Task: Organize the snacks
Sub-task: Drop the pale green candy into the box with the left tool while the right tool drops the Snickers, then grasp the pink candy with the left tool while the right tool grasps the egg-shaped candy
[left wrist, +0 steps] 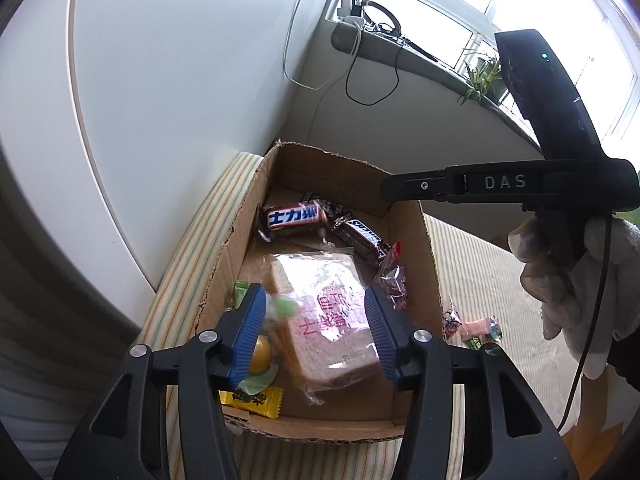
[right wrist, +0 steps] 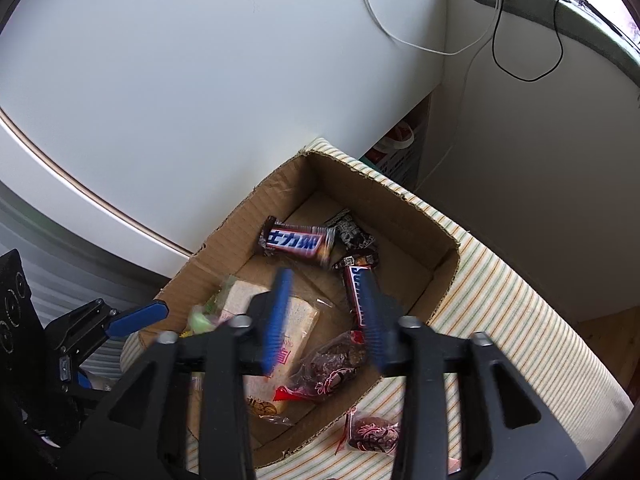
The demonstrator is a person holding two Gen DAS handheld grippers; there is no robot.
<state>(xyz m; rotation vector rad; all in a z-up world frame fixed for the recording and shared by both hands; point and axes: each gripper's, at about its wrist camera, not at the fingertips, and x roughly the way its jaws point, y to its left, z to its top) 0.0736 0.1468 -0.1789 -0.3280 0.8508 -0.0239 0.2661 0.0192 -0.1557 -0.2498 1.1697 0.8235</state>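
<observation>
An open cardboard box (left wrist: 408, 216) (right wrist: 400, 204) sits on a striped cloth. Inside lie two Snickers bars (left wrist: 294, 218) (right wrist: 296, 242), a wrapped bread slice (left wrist: 328, 320) (right wrist: 280, 320), a dark red candy pack (left wrist: 394, 280) (right wrist: 332, 364), a yellow packet (left wrist: 256, 398) and a green-and-yellow sweet (left wrist: 262, 354). My left gripper (left wrist: 316, 332) is open above the box, its pads on either side of the bread, with a small green sweet blurred beside its left pad. My right gripper (right wrist: 326, 320) is open and empty above the box; it also shows at the upper right of the left wrist view.
More wrapped sweets lie on the striped cloth outside the box (left wrist: 476, 326) (right wrist: 374, 434). A white cabinet (left wrist: 160, 100) stands close behind the box. A windowsill with cables, a charger and a plant (left wrist: 482, 74) is at the back. Wooden floor shows at right (right wrist: 608, 336).
</observation>
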